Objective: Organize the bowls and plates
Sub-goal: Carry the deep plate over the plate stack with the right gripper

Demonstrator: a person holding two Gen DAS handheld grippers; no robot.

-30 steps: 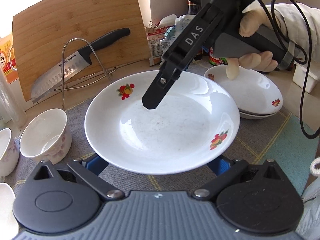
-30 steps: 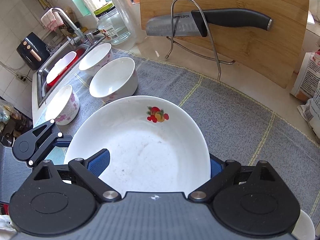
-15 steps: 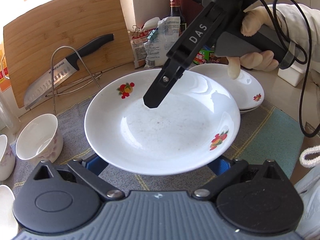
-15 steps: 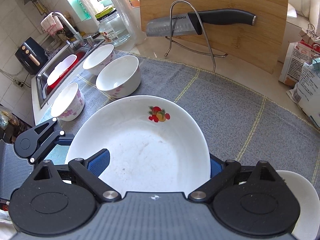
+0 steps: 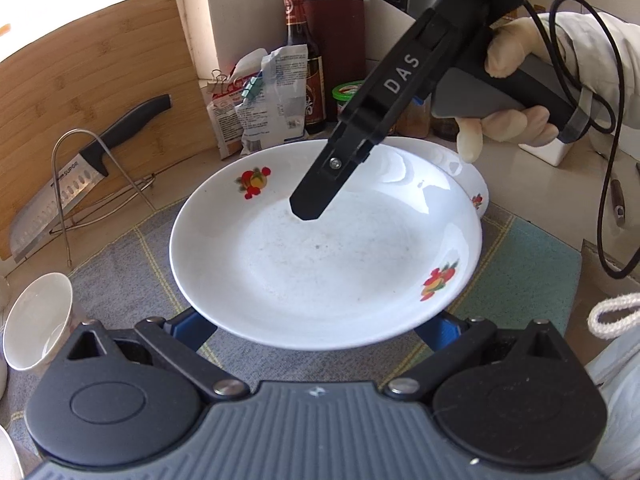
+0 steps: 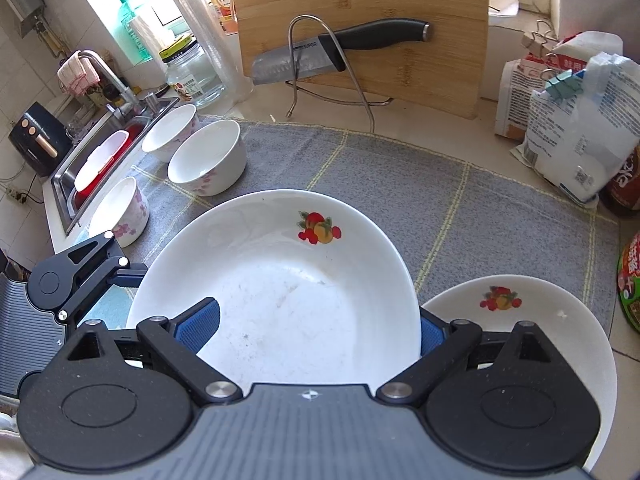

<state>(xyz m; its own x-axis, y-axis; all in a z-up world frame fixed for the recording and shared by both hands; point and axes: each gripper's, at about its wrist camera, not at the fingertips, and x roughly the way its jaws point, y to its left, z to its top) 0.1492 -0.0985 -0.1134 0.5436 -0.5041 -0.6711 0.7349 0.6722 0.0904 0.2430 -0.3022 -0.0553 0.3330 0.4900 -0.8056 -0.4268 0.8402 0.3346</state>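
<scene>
At the bottom of the left wrist view the left gripper (image 5: 316, 324) stands wide, its blue pads under the near rim of the white plate (image 5: 320, 272), cradling it from two sides rather than pinching. The right gripper (image 6: 318, 326), at the bottom of its own view, does the same from the opposite rim; one finger (image 5: 320, 196) reaches over the plate. Shared between both, the plate stays level above the grey mat (image 6: 480, 208). Just behind, at right, sits the plate stack (image 6: 520, 312), probably its destination. Farther, upper left, three bowls (image 6: 206, 160) wait by the sink (image 6: 104, 156).
</scene>
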